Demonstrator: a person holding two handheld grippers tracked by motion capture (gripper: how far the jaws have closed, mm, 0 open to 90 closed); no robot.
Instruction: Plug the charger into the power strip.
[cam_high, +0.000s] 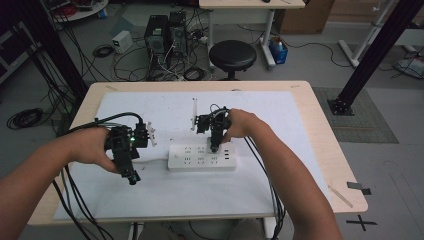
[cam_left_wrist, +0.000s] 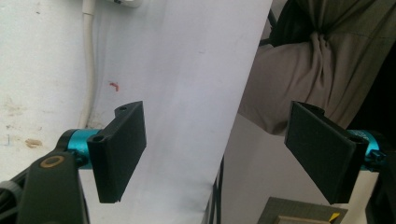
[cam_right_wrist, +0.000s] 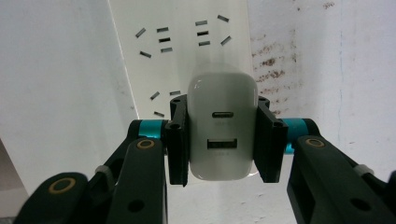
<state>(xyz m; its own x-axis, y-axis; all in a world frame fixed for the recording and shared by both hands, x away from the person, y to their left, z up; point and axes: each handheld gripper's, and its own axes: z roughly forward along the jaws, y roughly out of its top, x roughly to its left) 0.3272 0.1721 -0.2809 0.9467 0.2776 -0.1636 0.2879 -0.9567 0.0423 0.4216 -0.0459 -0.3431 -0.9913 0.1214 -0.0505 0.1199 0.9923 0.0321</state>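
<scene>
**Charger held over the power strip at mid-desk**

Charger (cam_right_wrist: 222, 126) is a white, glossy block with rounded corners, carrying two ports on its face: a slim oval one above a wider rectangular one. It sits clamped between the flat black jaws of the right gripper (cam_right_wrist: 222, 140), directly over the power strip.

The desk (cam_high: 320, 145) is pale wood, most of it covered by a white sheet (cam_high: 260, 110) that is speckled with brownish stains in the right gripper view. The power strip (cam_high: 201, 156), a long white bar with rows of slotted sockets, lies at the middle of the desk toward the near edge, its white cord (cam_left_wrist: 87, 65) trailing off its left end. From the high view the right hand (cam_high: 240, 124) holds its gripper pointing down onto the strip's right half; the charger itself is too small to make out there.

The left gripper (cam_left_wrist: 215, 154) hovers left of the strip, near the desk's left edge, its matte black jaws spread wide with nothing between them. Its view catches a small red mark (cam_left_wrist: 113, 86) on the sheet beside the cord.
</scene>
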